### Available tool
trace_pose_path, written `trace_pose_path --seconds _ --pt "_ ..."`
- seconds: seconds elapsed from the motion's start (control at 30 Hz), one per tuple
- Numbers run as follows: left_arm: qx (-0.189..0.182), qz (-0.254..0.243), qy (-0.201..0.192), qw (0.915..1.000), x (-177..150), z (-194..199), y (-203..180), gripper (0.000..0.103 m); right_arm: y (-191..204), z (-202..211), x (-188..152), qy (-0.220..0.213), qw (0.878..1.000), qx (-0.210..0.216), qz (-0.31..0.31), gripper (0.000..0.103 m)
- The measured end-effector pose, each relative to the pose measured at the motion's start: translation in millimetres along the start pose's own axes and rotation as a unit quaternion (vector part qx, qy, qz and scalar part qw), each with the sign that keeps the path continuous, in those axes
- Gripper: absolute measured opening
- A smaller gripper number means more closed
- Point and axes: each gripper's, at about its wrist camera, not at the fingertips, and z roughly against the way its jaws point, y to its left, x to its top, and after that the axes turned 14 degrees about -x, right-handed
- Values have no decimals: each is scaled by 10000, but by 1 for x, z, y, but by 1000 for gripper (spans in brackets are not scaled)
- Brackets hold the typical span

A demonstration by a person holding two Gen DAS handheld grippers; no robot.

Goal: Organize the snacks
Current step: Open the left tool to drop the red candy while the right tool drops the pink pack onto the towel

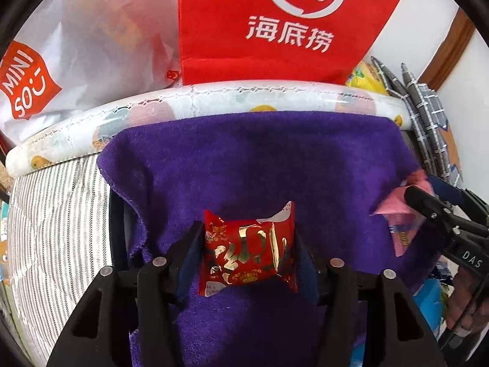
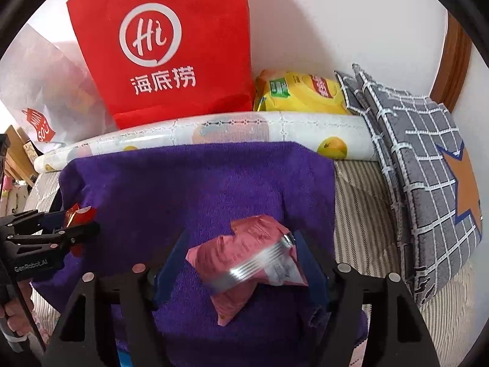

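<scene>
Your red bag (image 1: 275, 24) carries a white circled "Hi" logo above the characters 海底捞, readable from both wrist views. The white bag (image 1: 76, 61) to its left bears an orange-red panel reading "MINI SO". On the body of your right gripper (image 1: 421, 205), seen from the left wrist view, you can read "DAS". Your left gripper (image 2: 88, 223) shows "GenRobot.AI" in white on its black housing. The print on the red snack packet (image 1: 247, 253), the pink snack packet (image 2: 244, 260) and the yellow packet (image 2: 302, 94) is too small or blurred to read.
</scene>
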Motion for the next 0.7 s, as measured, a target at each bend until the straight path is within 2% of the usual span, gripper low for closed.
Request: trace_pose_path --seconds 0.1,0.17,0.5,0.7 --pt "-51 -71 -74 9999 1 6 -5 74 -2 8 1 -131 9999 -28 -22 74" --pt "0 -173 -164 9997 2 12 -10 77 -3 14 2 -226 9997 -44 -50 75" --pt "86 -276 -469 9985 3 39 -20 79 -18 65 -5 -799 9950 272 -524 75" --pt "37 -479 -940 9944 0 70 -33 79 -20 100 -26 -1264 9913 -62 -370 75"
